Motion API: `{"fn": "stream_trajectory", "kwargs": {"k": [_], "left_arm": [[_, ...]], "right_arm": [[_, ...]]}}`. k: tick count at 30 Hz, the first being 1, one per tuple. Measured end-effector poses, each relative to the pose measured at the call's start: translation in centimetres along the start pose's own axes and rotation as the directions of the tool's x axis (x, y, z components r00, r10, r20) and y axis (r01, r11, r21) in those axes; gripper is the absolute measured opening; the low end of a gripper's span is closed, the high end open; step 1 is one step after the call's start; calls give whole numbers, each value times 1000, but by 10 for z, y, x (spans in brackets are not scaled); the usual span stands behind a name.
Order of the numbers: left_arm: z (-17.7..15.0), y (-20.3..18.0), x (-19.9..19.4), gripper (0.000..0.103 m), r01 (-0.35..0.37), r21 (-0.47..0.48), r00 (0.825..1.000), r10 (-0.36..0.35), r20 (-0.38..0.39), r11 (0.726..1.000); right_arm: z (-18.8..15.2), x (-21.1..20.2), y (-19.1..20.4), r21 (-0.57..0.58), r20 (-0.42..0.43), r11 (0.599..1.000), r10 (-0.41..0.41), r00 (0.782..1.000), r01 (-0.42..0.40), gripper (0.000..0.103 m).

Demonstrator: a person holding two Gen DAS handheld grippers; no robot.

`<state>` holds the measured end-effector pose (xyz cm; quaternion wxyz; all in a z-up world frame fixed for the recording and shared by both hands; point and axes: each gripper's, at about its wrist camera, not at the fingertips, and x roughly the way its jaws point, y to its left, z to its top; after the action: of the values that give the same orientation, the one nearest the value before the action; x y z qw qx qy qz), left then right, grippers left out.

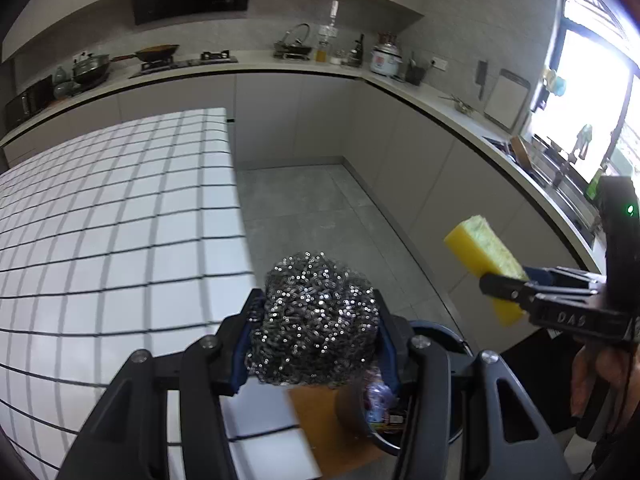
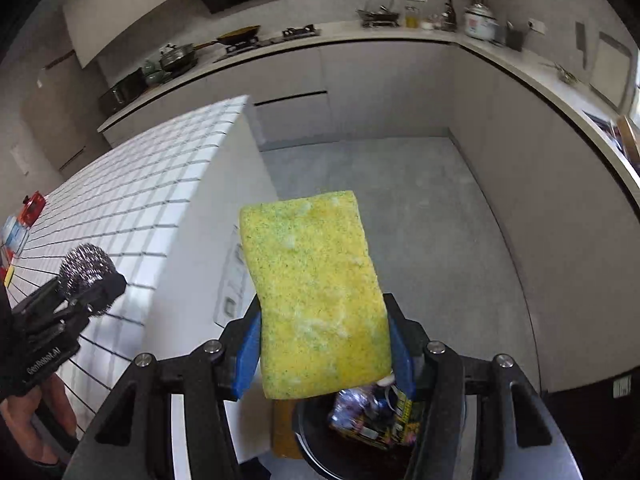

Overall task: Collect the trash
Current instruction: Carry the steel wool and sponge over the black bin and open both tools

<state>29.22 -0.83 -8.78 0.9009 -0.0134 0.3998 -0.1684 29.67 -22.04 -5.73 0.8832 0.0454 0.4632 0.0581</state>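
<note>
Sponge clamped in right hand-held gripper; steel scourer (left hand-held gripper) likewise gripped.

Bin largely hidden behind sponge and claw arms

Both hand-held grippers, left gripper and right gripper, tilt downward, jaws clamped

— Where does the light come from?

— Daylight from the window on the right, blown out to plain white. The far cabinets sit dimmer.

— Glare?

— Sparkle on the steel scourer; bright wash on the tiled table.

— Sharpness?

— Table edge near the bin smears with motion. Fisheye bends the counter; corners go black.
</note>
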Motion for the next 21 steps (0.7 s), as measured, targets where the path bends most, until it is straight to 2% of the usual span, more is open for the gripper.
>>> {"fn": "stream_trajectory", "kwargs": {"k": [5,11,14,16,21], "left_arm": [[-17,-47,12,52,39,38,999,-38,-29,998],[-36,-72,28,52,24,31,998,-22,-55,999],[-51,-78,36,52,0,20,997,2,-71,1000],[-63,-80,40,52,-16,8,996,17,-84,1000],[-83,-90,47,52,-41,-9,994,39,-104,999]], "right_arm": [[-40,10,-40,35,-57,999,-10,998,12,58],[-84,39,-79,55,-137,998,7,991,1,58],[-102,59,-86,44,-188,999,39,981,-31,63],[-114,74,-90,23,-225,1000,16,974,-11,78],[-122,76,-109,71,-204,997,26,979,-12,80]]}}
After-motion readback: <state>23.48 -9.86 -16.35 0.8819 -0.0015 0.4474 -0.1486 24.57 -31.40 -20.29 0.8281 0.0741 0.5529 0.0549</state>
